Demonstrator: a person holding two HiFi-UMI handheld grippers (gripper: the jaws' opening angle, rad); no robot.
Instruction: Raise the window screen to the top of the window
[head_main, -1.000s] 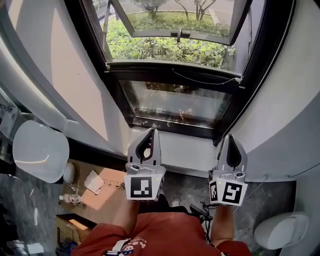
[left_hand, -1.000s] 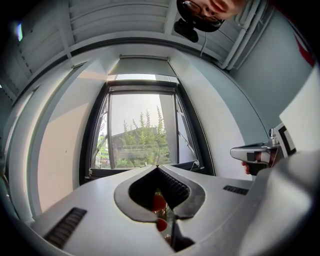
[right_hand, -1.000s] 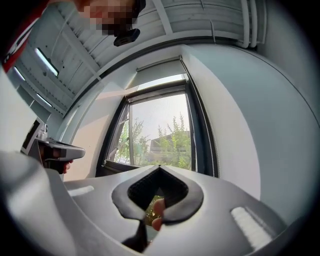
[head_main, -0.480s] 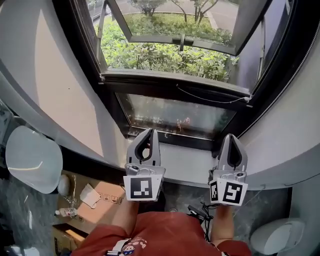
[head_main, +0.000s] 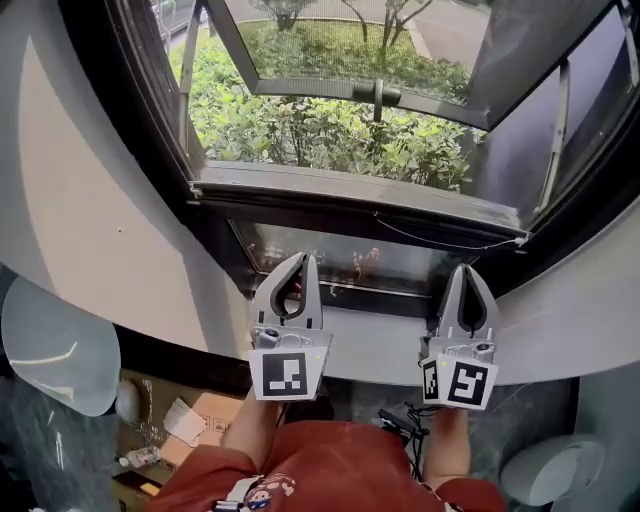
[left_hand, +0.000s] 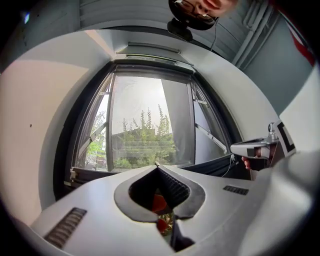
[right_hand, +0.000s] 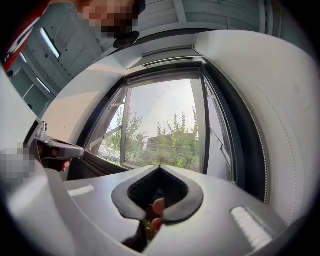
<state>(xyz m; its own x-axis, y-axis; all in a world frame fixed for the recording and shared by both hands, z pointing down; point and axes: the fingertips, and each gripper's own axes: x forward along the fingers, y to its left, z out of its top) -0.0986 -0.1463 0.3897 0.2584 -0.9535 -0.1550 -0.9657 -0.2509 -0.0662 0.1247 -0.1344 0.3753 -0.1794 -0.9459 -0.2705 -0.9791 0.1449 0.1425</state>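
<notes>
Compared with a second ago, the window is looking larger and nearer. Both tools are travelling toward it, so the approach is under way and no lifting is happening yet. The window screen (left_hand: 150, 115) seems to be hanging down over the opening, reaching the crossbar (head_main: 350, 195). The left tool (head_main: 301, 262) and the right tool (head_main: 467, 272) are both staying clenched and empty, on the near side of the crossbar, touching nothing.
</notes>
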